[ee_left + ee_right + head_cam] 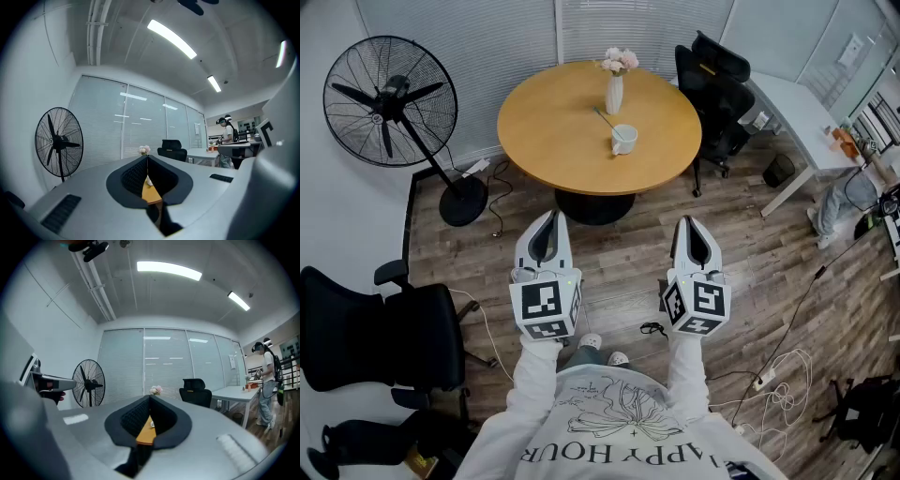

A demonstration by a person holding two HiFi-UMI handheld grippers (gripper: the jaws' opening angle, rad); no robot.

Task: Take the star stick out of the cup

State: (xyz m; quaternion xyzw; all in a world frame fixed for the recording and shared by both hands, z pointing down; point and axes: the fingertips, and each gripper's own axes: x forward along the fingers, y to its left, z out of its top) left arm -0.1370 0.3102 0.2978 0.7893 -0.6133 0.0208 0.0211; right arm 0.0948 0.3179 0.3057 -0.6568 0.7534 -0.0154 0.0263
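Note:
On the round wooden table (pixel 572 150) stands a white cup (pixel 623 139). A thin stick (pixel 603 117) leans out of it toward the upper left. Behind the cup is a white vase of pink flowers (pixel 614 82). Both grippers hover over the floor in front of the table, well short of the cup. My left gripper (pixel 551 217) has its jaws shut and empty, and so does my right gripper (pixel 689 223). In the left gripper view (pixel 147 161) the closed jaws hide most of the table. In the right gripper view (pixel 150 401) the cup (pixel 153 424) shows as a small white spot.
A standing fan (pixel 389 98) is left of the table. One black office chair (pixel 712 80) stands behind the table to the right, another black chair (pixel 375 337) at my near left. A white desk (pixel 797 108) is at the right. Cables (pixel 778 384) lie on the wooden floor.

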